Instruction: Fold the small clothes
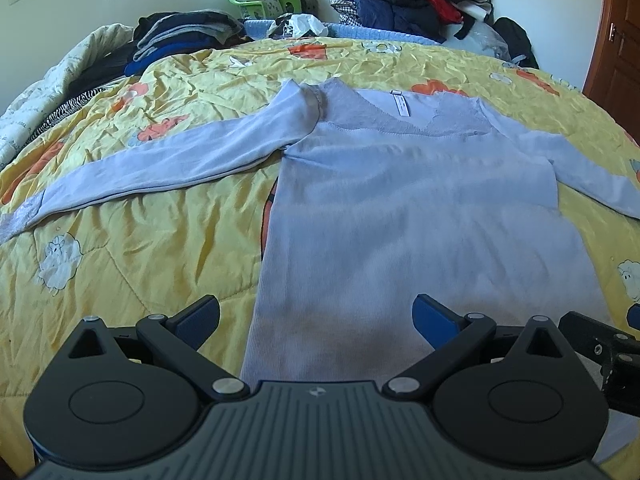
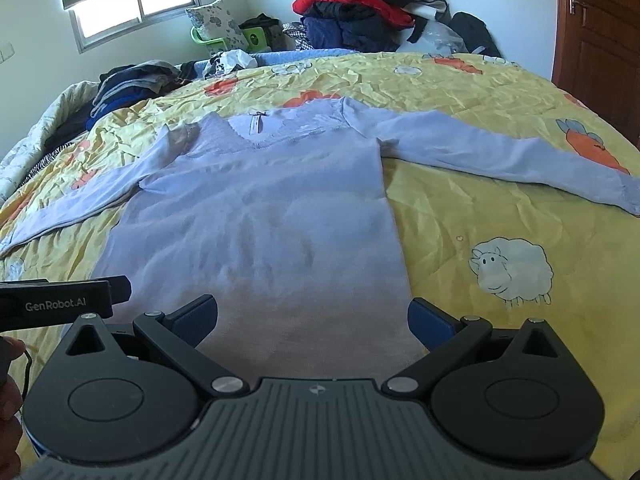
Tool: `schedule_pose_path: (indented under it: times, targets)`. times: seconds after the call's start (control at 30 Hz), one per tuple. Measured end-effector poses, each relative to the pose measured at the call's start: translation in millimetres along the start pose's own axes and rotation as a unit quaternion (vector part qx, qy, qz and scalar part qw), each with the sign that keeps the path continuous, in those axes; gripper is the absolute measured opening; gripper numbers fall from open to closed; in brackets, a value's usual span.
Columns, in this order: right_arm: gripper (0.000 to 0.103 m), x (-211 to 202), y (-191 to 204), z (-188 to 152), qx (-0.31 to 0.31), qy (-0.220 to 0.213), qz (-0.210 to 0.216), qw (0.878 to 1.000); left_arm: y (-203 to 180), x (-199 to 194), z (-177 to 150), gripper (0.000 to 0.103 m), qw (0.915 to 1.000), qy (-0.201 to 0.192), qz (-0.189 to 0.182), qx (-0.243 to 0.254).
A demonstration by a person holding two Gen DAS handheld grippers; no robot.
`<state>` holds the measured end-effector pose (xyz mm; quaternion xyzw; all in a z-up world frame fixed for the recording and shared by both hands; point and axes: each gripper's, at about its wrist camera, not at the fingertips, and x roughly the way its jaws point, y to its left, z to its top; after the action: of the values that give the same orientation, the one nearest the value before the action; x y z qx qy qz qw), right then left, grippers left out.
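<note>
Both tools are spread wide with nothing in them: the left tool [image 1: 316, 318] hangs over the bottom-left part of the top [image 1: 400, 216], one blue pad above the quilt and the other above the fabric, and the right tool [image 2: 312, 318] hangs over the bottom-right part, its pads either side of the hem area. So the top lies straight ahead of both, flat on the bed, long axis running away from the tools toward the neckline, where a white label [image 1: 400, 105] shows. Sleeves go out sideways, the left sleeve [image 1: 168, 160] nearer the left tool and the right sleeve [image 2: 512, 152] nearer the right one. Looks like a thin, fine-ribbed knit in pale lilac, lacy band at the neck and cuffs, soft and floppy, so I'd guess it'll drape and slide rather than hold a crease. The quilt [image 2: 500, 80] under it is yellow, crinkly, with sheep and carrot prints. Nothing folded yet as far as I can tell; a sleeve looks like the obvious first grab.
</note>
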<state>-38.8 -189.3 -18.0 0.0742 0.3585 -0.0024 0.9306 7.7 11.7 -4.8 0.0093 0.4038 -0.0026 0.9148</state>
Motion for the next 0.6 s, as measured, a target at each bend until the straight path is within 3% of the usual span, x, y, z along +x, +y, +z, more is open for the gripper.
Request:
schedule_pose_path:
  times: [0.2,0.37,0.5,0.6]
  targets:
    - [0.103,-1.7,-3.3,1.1,0.004,-0.020,0.016,1.000,-1.1,-0.2,1.4,0.103,0.9999,-0.009,0.001,0.010]
    - [0.103,-5.6,-17.4,4.7,-0.018,-0.087,0.044,0.995,-2.4,1.4,7.7,0.103,0.9992,-0.037,0.002,0.017]
    - [0.103,3.6,-39.8,16.4,-0.039,-0.099,-0.005,0.994,-8.7,9.7,13.4,0.103,0.9972,-0.056,0.024,0.044]
    - [0.102,10.8,-69.4,21.8,-0.008,-0.102,-0.034,0.994,-7.7,15.6,17.9,0.103,0.9973,-0.062,0.002,0.040]
